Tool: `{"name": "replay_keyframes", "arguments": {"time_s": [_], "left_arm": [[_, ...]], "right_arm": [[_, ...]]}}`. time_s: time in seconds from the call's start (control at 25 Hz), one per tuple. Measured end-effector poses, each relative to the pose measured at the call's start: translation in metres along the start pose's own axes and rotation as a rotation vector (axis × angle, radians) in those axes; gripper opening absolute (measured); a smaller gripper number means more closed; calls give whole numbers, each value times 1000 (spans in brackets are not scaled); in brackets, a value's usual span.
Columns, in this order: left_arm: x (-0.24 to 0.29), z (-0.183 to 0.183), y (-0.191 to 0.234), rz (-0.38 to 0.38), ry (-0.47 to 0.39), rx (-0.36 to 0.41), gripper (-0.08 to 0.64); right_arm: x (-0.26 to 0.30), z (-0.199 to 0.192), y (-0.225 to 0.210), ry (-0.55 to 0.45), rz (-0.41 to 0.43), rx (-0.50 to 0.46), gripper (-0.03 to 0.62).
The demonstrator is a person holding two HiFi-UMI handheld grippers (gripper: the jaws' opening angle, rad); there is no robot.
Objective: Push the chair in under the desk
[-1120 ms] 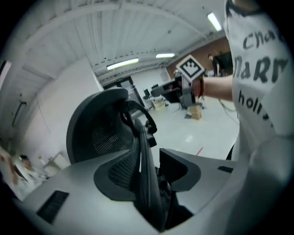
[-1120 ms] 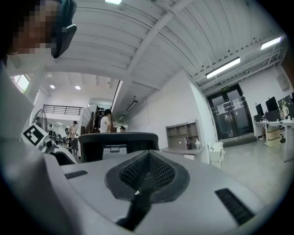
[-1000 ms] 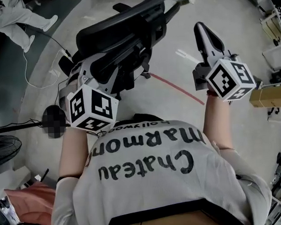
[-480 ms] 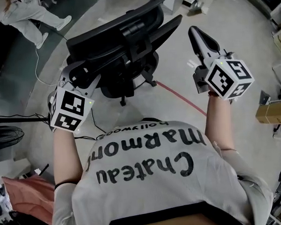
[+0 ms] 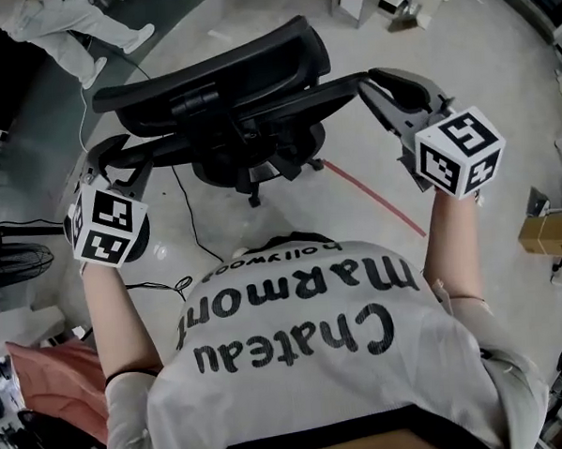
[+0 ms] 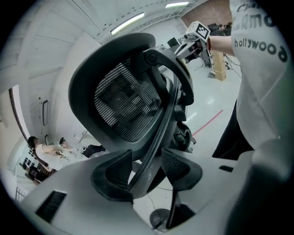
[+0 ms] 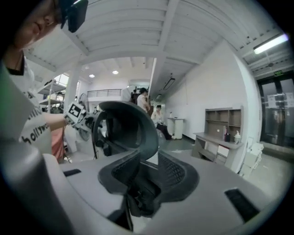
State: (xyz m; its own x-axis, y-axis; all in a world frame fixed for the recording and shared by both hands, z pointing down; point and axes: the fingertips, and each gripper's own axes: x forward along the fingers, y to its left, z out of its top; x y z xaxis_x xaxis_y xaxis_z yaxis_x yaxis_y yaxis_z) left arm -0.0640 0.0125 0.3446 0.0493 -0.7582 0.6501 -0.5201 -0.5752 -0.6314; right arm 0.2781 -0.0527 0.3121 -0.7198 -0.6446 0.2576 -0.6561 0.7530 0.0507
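Observation:
A black mesh office chair (image 5: 227, 90) stands on the concrete floor in front of me, its backrest towards me. My left gripper (image 5: 118, 171) is at the backrest's left edge. In the left gripper view the chair's frame (image 6: 151, 151) runs between the pads, a thin gap shows beside it, and the jaws of the left gripper (image 6: 144, 172) are closing. My right gripper (image 5: 379, 84) reaches the backrest's right edge. Its jaws are opening, and the right gripper view shows the chair's rim (image 7: 133, 124) between the pads of the right gripper (image 7: 142, 176). No desk appears near the chair.
A red line (image 5: 373, 195) crosses the floor under the chair, and a black cable (image 5: 193, 242) trails beside it. A person (image 5: 54, 24) stands at the far left. A fan (image 5: 6, 266) is at the left and a cardboard box (image 5: 549, 233) at the right. A desk with shelves (image 7: 220, 142) stands against a far wall.
Both grippers have moved forward onto the chair's backrest. The left one has swung out to its left edge. The right one, shut before, now has its jaws parted around the right edge.

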Motion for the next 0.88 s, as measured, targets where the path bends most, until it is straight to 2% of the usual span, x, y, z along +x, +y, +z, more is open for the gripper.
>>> {"name": "replay_keyframes", "arguments": {"time_s": [0.08, 0.12, 0.24, 0.36, 0.4, 0.44, 0.6, 0.88], "left_arm": [[-3, -20, 9, 19, 41, 27, 205], [-5, -31, 13, 25, 53, 36, 191], [-10, -62, 25, 33, 47, 27, 137], [-8, -81, 38, 33, 10, 17, 130], [-6, -86, 42, 26, 0, 24, 130], [-4, -90, 46, 16, -10, 34, 132], [6, -105, 67, -18, -58, 75, 135], [28, -118, 92, -49, -89, 163, 133]], "right_arm": [[11, -10, 25, 90, 60, -110, 221], [18, -15, 38, 137, 72, -170, 235], [38, -21, 77, 249, 97, -298, 241], [54, -28, 105, 343, 120, -373, 254], [58, -31, 113, 368, 121, -395, 218], [61, -33, 120, 386, 123, -405, 195], [71, -31, 144, 418, 107, -366, 180], [88, -28, 162, 418, -77, -338, 176]]}}
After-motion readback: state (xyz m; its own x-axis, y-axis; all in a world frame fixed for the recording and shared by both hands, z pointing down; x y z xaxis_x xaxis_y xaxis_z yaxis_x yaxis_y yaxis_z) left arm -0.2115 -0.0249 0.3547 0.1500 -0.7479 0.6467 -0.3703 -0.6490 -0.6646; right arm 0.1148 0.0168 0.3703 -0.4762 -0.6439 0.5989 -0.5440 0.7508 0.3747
